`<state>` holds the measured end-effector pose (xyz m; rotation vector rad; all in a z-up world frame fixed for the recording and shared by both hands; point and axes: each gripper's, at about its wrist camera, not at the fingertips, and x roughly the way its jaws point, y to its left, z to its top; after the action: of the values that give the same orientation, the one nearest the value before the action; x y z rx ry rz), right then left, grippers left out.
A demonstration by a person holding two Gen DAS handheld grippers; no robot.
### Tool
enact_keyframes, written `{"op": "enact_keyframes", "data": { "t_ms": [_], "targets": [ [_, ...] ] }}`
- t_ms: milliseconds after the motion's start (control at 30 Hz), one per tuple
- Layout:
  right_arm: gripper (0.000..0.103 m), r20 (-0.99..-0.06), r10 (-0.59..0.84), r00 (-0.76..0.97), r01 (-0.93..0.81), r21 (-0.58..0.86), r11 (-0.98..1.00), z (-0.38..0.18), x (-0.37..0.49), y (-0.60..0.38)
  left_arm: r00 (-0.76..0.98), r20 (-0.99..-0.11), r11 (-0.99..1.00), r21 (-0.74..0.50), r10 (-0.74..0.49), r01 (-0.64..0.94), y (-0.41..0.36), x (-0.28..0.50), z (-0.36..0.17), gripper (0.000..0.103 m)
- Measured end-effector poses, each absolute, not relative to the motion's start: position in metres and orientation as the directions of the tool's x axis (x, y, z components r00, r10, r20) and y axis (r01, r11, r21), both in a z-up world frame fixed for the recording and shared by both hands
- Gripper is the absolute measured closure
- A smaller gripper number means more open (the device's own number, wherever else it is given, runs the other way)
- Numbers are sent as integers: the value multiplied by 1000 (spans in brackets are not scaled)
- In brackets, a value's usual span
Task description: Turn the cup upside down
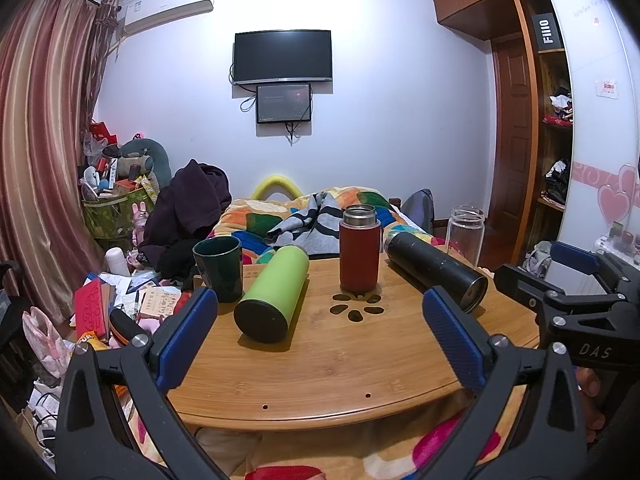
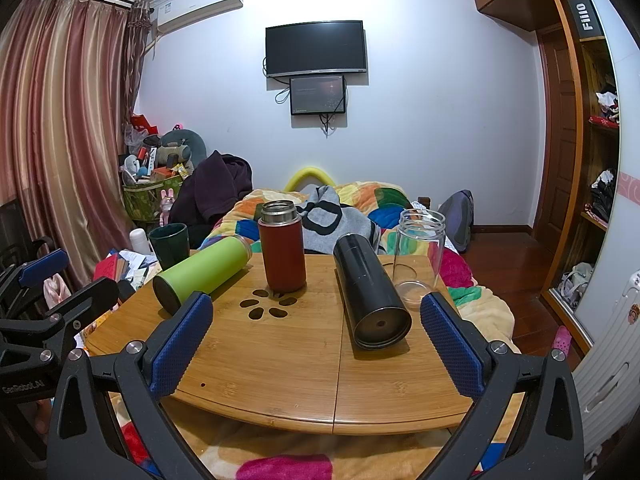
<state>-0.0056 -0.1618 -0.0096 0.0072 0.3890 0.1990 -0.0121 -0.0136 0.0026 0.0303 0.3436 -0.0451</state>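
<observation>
Up front, both grippers hang over the near edge of the bamboo table (image 2: 280, 376), side by side, each with its blue pads spread wide and nothing between them. The left gripper (image 1: 320, 332) faces the middle of the table; the right gripper (image 2: 316, 340) sits to its right and also shows at the right edge of the left view.

Five vessels share the tabletop. A dark green cup (image 1: 219, 268) stands upright, mouth up, at the far left corner, well apart from both grippers. Just right of it a lime flask (image 1: 276, 294) lies on its side, its black base toward the cameras, close beside the cup. A red flask (image 2: 281, 250) stands upright in the middle, just behind a flower-shaped cutout (image 2: 266, 304) in the wood. A black flask (image 2: 370, 292) lies on its side right of centre, base toward the right gripper. A clear glass jar (image 2: 418, 256) stands upright at the far right corner, near the black flask.

Behind the table lies a heap of colourful bedding (image 1: 280, 216).
</observation>
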Motion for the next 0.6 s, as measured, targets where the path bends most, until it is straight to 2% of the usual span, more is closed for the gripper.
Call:
{"op": "enact_keyframes", "data": {
  "t_ms": [600],
  "targets": [
    [0, -377, 193, 906, -190, 45, 981, -10, -5, -162, 939, -339, 998, 13, -61, 69, -9, -11, 4, 0]
  ]
}}
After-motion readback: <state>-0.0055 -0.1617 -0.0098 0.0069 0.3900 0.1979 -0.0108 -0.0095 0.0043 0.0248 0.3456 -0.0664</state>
